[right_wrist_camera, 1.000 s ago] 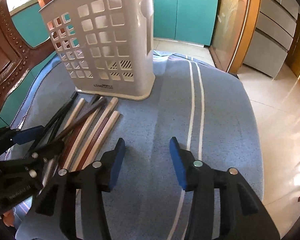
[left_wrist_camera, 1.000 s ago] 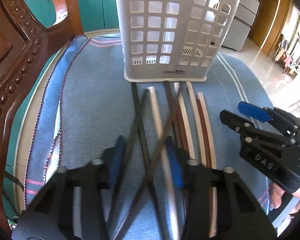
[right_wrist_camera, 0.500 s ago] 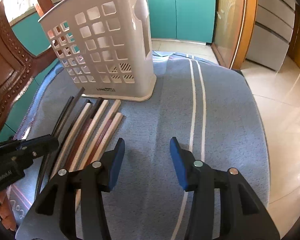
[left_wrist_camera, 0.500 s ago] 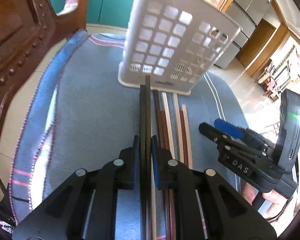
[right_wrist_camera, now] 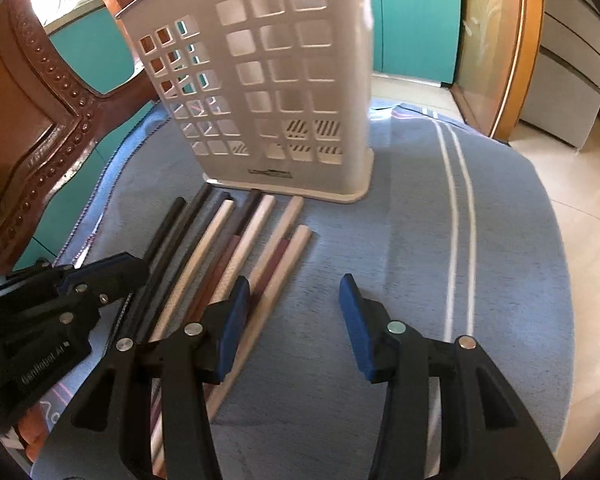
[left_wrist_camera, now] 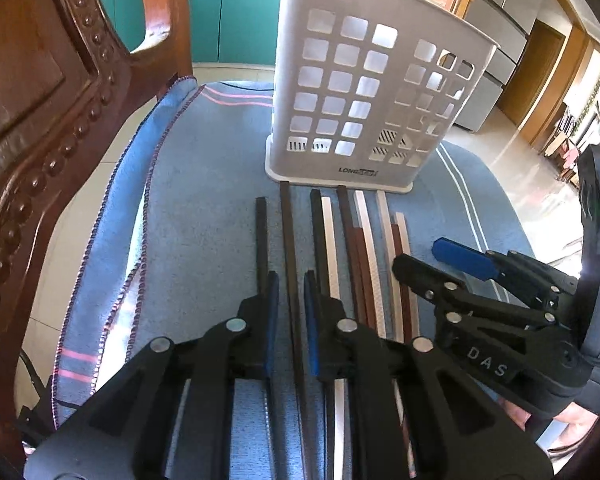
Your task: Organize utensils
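Observation:
Several chopsticks, black, brown, pale and white, lie side by side on the blue cloth in front of a white perforated utensil holder [left_wrist_camera: 364,92], also in the right wrist view [right_wrist_camera: 268,92]. My left gripper [left_wrist_camera: 291,280] straddles one black chopstick [left_wrist_camera: 287,232] with its jaws slightly apart, not pressing it; another black chopstick [left_wrist_camera: 261,232] lies just left. My right gripper [right_wrist_camera: 294,300] is open and empty, its left finger over the rightmost pale chopsticks [right_wrist_camera: 284,256]. It shows from the side in the left wrist view [left_wrist_camera: 432,256].
A carved wooden chair back [left_wrist_camera: 40,120] stands close on the left. The blue cloth [right_wrist_camera: 420,240] with white stripes covers the round table; its edge drops off at right. Teal cabinets [left_wrist_camera: 228,8] are behind.
My left gripper, shut on two black chopsticks half a second ago, has opened slightly; the two black chopsticks now lie parallel and apart. The right gripper moved left toward the chopsticks.

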Available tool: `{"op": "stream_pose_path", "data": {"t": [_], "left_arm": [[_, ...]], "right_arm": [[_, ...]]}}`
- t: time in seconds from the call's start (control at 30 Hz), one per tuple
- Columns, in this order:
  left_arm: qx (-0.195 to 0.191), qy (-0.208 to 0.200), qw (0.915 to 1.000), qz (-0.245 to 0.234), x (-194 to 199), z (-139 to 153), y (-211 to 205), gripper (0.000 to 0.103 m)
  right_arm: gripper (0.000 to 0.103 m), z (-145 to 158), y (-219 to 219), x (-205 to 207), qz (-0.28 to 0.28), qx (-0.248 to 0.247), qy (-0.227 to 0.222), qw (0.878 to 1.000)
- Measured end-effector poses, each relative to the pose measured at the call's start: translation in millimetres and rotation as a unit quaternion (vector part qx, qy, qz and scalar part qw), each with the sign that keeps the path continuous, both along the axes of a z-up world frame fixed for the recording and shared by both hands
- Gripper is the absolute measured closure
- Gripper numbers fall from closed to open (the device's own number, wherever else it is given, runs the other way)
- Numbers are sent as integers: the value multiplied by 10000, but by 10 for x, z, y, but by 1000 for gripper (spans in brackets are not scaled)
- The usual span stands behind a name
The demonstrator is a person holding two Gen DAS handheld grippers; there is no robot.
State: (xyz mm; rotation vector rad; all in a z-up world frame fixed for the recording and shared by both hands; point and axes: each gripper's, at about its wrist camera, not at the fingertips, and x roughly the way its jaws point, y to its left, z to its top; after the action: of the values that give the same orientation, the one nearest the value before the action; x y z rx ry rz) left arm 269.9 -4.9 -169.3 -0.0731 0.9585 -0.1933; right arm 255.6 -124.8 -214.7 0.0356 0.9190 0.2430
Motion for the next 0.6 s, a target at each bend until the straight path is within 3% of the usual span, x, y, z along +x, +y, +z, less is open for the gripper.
{"op": "stream_pose_path", "data": {"t": [0.07, 0.13, 0.23, 0.3, 0.47, 0.6], "left_arm": [[75, -5, 10000, 19, -17, -10, 9, 82], [143, -10, 9999, 22, -29, -13, 5, 79], [193, 1, 9998, 32, -17, -27, 11, 74], [230, -4, 9997, 36, -34, -41, 23, 74], [255, 12, 9997, 50, -47, -30, 35, 74], [302, 19, 9995, 32, -31, -43, 24, 74]], "right_arm": [[57, 0, 43, -5, 78, -108, -47, 9999], [78, -1, 97, -20, 318, -53, -26, 9995], [80, 13, 122, -52, 416, -108, -46, 9991], [91, 41, 70, -69, 410, -66, -57, 9991], [96, 31, -146, -54, 211, 122, 54, 9997], [96, 60, -217, -69, -28, -278, -155, 9995]]}}
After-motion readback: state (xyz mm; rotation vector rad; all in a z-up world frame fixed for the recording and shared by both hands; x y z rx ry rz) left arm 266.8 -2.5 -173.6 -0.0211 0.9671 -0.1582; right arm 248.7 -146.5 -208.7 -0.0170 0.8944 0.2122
